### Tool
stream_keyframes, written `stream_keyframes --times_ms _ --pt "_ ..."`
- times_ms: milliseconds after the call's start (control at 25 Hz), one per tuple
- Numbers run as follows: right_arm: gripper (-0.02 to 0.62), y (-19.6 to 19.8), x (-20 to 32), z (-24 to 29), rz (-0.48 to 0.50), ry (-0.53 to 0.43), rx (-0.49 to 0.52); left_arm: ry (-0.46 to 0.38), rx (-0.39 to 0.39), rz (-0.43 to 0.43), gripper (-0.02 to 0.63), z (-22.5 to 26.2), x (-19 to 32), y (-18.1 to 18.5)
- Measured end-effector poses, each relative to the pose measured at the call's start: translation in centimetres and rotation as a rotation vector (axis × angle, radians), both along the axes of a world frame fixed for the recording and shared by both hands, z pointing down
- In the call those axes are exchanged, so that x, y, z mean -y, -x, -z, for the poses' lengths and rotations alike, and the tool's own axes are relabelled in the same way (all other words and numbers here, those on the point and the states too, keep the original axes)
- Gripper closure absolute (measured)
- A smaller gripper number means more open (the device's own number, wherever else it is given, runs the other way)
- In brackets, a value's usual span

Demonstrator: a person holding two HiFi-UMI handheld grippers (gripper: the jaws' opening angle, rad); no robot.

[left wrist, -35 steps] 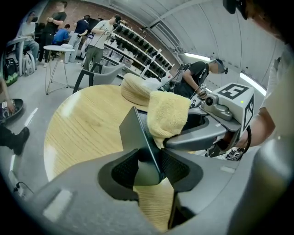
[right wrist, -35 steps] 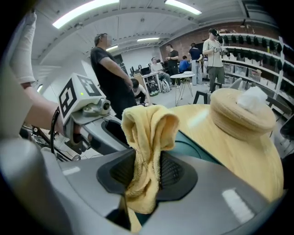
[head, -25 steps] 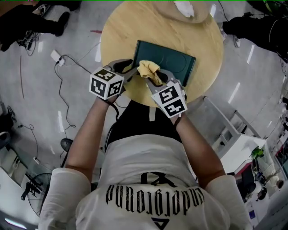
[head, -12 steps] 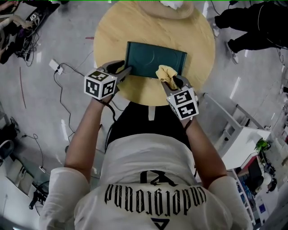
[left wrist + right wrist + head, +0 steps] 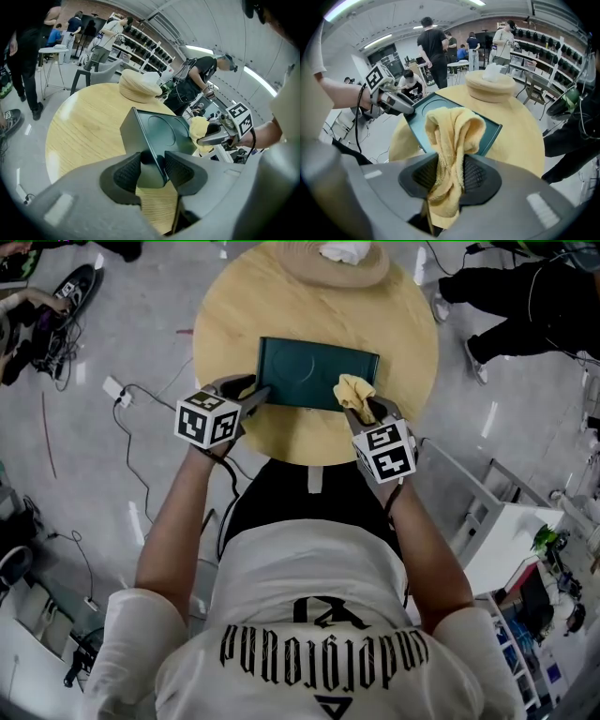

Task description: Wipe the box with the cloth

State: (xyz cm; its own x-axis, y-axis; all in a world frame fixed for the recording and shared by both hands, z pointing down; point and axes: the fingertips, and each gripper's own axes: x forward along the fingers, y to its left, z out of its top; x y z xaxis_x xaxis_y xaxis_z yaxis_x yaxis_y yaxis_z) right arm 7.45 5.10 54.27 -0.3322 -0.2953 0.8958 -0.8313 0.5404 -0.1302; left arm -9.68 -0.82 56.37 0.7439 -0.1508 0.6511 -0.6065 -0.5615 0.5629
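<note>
Wiping is the step in hand, and it looks under way, not finished. The box point(image 5: 314, 371), dark green with its lid point(image 5: 291, 362) down, lies on the round table point(image 5: 281, 296) close to the edge nearest you, long side across. Your left gripper point(image 5: 152, 171) is clamped on the box's near left corner, with the box wall pinched between the pads. Your right gripper point(image 5: 450, 176) is closed on the cloth point(image 5: 452, 126), a yellow bunch that sticks out past the jaws over the right end of the lid, by its near edge. To do this well, let only the cloth meet the lid, never the jaw tips. Press lightly, draw straight overlapping passes toward the clamped corner, and cover the far edge and the embossed ring point(image 5: 161, 130). Brace with the left hand so the box does not skid on the wood. No brand or label shows on box or cloth. The gripper cubes point(image 5: 206, 420) carry square black-and-white markers only. The lettering on your shirt point(image 5: 309, 615) is upside down and not reliably readable.
</note>
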Motion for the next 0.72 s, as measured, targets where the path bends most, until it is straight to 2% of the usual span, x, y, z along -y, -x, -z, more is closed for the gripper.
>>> stream_keyframes --times_ms 240,520,720 --pt "0.471 -1.4 2.9 0.1 -0.004 -0.027 -0.038 0.007 -0.007 -0.012 0.430 0.2 -0.4 -0.6" --pt "0.471 -2.3 8.8 0.4 -0.014 -0.092 -0.080 0.011 -0.010 -0.003 0.430 0.3 0.1 -0.2" --pt "0.471 -2.2 9.8 0.4 -0.007 -0.103 -0.090 0.018 -0.024 0.029 0.430 0.3 0.2 -0.1"
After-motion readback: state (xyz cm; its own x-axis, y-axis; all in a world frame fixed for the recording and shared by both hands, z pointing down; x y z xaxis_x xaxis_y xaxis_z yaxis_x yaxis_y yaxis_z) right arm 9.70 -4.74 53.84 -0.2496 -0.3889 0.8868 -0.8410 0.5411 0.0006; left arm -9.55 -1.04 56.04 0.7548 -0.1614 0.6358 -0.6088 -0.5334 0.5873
